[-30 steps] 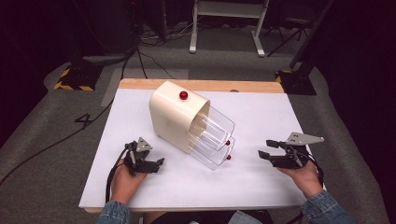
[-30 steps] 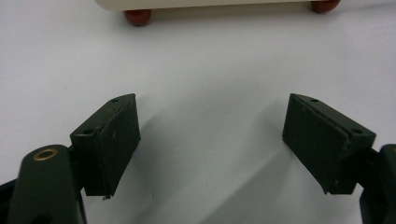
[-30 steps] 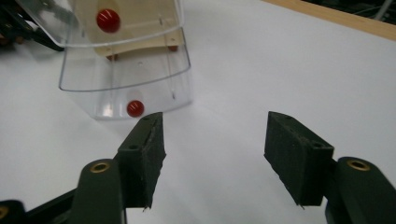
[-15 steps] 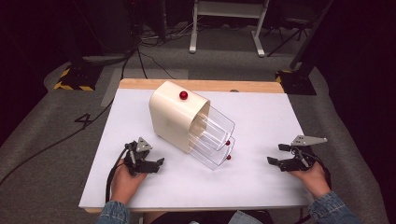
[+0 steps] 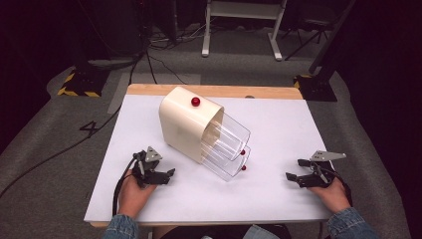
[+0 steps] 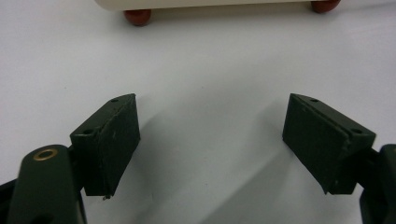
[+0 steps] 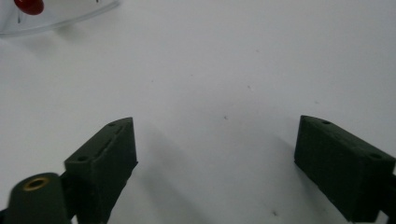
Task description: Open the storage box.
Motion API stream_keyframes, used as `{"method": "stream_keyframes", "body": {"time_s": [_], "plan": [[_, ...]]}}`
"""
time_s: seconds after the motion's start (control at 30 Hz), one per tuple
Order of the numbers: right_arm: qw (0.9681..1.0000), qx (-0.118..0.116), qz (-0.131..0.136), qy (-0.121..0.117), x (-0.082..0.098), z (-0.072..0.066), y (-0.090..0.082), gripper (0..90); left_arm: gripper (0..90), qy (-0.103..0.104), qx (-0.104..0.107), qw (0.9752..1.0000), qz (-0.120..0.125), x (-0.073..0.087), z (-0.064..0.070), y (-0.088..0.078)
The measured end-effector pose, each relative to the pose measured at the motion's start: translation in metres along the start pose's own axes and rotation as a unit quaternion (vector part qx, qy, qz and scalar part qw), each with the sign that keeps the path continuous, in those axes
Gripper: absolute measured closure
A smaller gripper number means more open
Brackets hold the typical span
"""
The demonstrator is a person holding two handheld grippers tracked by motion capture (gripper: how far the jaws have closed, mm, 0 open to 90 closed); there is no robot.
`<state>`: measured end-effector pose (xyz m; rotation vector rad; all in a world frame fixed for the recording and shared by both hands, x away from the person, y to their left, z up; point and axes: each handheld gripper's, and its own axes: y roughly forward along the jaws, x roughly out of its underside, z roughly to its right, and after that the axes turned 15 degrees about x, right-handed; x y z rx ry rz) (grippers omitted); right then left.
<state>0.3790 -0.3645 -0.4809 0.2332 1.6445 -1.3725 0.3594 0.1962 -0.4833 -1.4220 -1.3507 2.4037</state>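
Cream cabinet (image 5: pixel 185 124) with clear drawers (image 5: pixel 229 149) sits mid-worktop (image 5: pixel 278 134). We rest the left hand-held gripper (image 5: pixel 160 175) and right hand-held gripper (image 5: pixel 295 178) released, empty; approach a red knob (image 5: pixel 243 168) squarely.

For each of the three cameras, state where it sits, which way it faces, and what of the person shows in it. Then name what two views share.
High view: above the person's side, facing forward and down on the table; both forearms, left gripper and right gripper show.
Left gripper view: on that gripper, facing the cabinet; open jaws.
Right gripper view: on that gripper, facing the drawer; open jaws.
Shared: cabinet, drawer.
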Motion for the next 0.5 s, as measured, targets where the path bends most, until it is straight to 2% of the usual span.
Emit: {"method": "stream_keyframes", "body": {"time_s": [0.07,0.13,0.17,0.2,0.33,0.5], "plan": [[0.9998,0.011,-0.002,-0.014,0.0,-0.003,0.0,14.9,19.1,0.0,0.0,1.0,0.0,0.0,0.0,0.0],[0.998,0.041,-0.005,-0.047,-0.001,-0.012,0.001,13.9,19.1,0.0,0.0,1.0,0.0,0.0,0.0,0.0],[0.998,0.041,-0.005,-0.047,-0.001,-0.012,0.001,13.9,19.1,0.0,0.0,1.0,0.0,0.0,0.0,0.0],[0.997,0.054,0.005,-0.056,0.0,-0.015,-0.001,13.6,19.1,0.0,0.0,1.0,0.0,0.0,0.0,0.0],[0.9969,0.055,0.005,-0.056,0.0,-0.015,-0.001,13.3,19.1,0.0,0.0,1.0,0.0,0.0,0.0,0.0],[0.9983,0.043,-0.008,-0.039,-0.001,-0.01,0.002,11.5,19.1,-0.001,0.001,1.0,-0.001,0.0,0.0,0.0]]}}
